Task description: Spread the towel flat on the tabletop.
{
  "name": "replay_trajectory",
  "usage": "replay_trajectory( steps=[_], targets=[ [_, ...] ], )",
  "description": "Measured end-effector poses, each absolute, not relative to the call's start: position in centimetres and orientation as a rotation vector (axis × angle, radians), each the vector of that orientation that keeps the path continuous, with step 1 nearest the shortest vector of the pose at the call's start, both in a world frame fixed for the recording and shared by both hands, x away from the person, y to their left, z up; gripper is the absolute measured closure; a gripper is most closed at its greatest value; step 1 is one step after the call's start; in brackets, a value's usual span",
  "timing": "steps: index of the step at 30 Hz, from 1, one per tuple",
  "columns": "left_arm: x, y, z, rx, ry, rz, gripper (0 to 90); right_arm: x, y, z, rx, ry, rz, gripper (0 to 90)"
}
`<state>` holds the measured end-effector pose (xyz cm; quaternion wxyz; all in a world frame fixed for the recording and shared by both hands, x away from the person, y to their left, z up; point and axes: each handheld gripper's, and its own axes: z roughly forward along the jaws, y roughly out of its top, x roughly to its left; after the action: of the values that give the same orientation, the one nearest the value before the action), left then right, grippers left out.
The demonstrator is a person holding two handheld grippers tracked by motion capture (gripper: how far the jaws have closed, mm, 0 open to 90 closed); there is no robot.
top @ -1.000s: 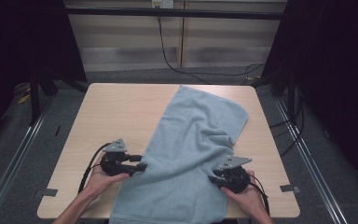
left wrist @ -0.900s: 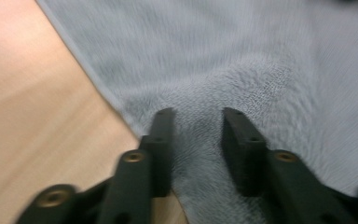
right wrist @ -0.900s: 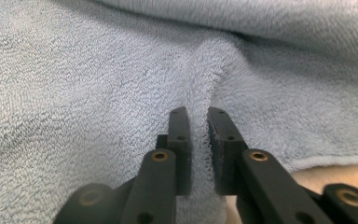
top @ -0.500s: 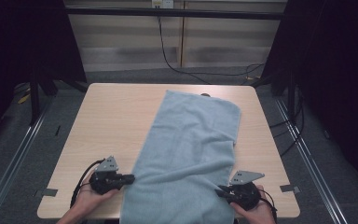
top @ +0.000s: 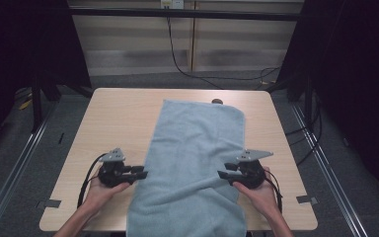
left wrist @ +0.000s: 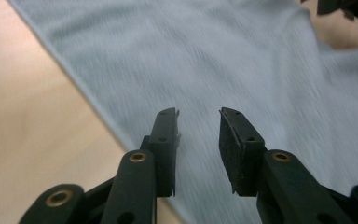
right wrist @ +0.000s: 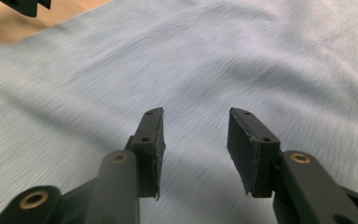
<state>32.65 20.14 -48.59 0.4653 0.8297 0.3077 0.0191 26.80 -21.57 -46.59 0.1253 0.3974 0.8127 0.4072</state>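
High view: wooden table (top: 108, 123), blue towel (top: 197, 148) spread, dark room; both claws apart.

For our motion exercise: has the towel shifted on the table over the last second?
Yes. The towel has slid toward the person; its far edge now lies farther from the table's far edge.

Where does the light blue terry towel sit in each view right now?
High view: light blue terry towel runs down the table's middle, draped over the near edge.
Left gripper view: towel covers centre and right.
Right gripper view: towel spreads under the jaws.
Shared landmark: light wooden table.
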Motion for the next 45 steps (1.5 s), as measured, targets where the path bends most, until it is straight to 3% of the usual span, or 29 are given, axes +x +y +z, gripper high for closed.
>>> replay_trajectory(
  steps=[8, 12, 14, 17, 19, 24, 27, 34, 36, 39, 45],
  targets=[
    [36.2, 16.6, -50.4, 2.102, 0.794, 0.096, 53.0, 30.7, -20.6, -48.9, 1.247, 2.395, 1.059, 33.5],
    [36.3, 16.2, -50.8, 2.107, 0.792, 0.112, 48.0, 31.4, -21.3, -49.6, 1.269, 2.370, 0.986, 33.1],
    [36.0, 16.1, -50.7, 2.147, 0.764, 0.180, 51.1, 31.8, -21.6, -49.8, 1.287, 2.363, 0.965, 33.3],
    [35.4, 16.7, -50.6, 2.181, 0.748, 0.232, 65.8, 32.0, -21.3, -50.1, 1.255, 2.354, 0.932, 33.6],
    [34.9, 17.9, -50.8, 2.147, 0.769, 0.211, 73.9, 32.0, -20.9, -50.2, 1.243, 2.350, 0.944, 38.7],
    [32.8, 19.5, -50.6, 2.161, 0.757, 0.195, 81.1, 31.3, -19.7, -50.0, 1.156, 2.415, 0.982, 68.2],
    [31.3, 20.6, -50.6, 2.142, 0.769, 0.126, 83.9, 30.1, -18.7, -49.8, 1.105, 2.467, 0.993, 77.1],
    [26.6, 22.1, -50.4, 2.151, 0.735, -0.006, 82.8, 25.7, -18.5, -49.8, 1.063, 2.536, 1.073, 78.2],
    [25.7, 22.3, -50.1, 2.155, 0.712, -0.007, 75.5, 24.1, -18.6, -49.8, 1.056, 2.549, 1.111, 78.3],
    [27.4, 21.9, -49.4, 2.110, 0.711, 0.024, 62.6, 22.5, -18.5, -49.9, 1.034, 2.567, 1.147, 78.3],
    [33.2, 19.5, -49.4, 2.085, 0.810, 0.149, 52.1, 21.7, -18.3, -49.9, 1.023, 2.576, 1.147, 78.5]
  ],
)
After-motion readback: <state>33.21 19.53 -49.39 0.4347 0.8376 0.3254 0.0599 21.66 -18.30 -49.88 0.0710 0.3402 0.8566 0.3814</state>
